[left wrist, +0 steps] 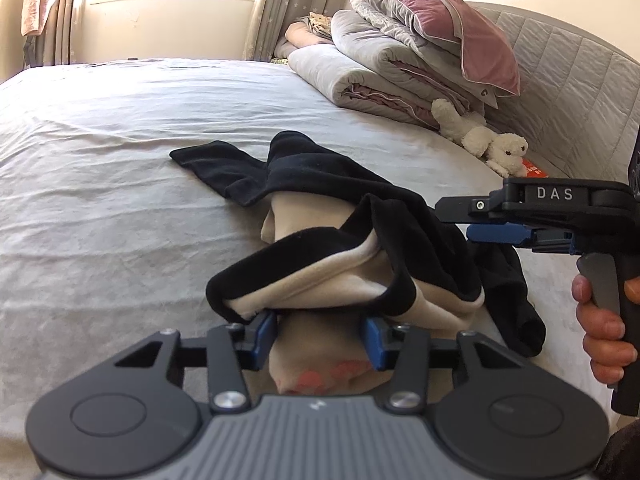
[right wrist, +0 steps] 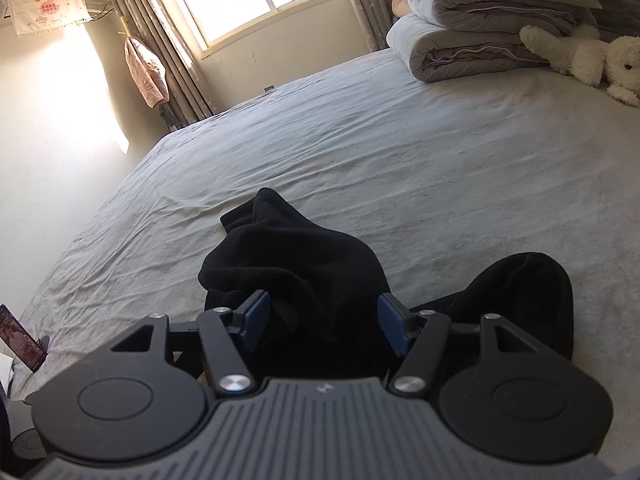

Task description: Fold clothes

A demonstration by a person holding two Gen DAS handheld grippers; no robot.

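Two grippers over one crumpled garment on the bed, folding not yet begun.

Left gripper [left wrist: 320, 330] has its jaws partly apart around the cream lining, pads not pressing; right gripper [right wrist: 324, 320] stands wide over the black cloth, holding nothing. Black garment [left wrist: 320, 184] lies bunched near the bed's [left wrist: 100, 140] front edge; I judge it needs spreading flat first. Farther, folded quilts [left wrist: 360, 76] and a plush toy [left wrist: 480, 140] sit by the headboard, under the window.

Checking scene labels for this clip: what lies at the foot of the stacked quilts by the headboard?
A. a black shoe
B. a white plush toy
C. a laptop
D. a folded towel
B: a white plush toy lies on the bed against the bottom of the stacked quilts.
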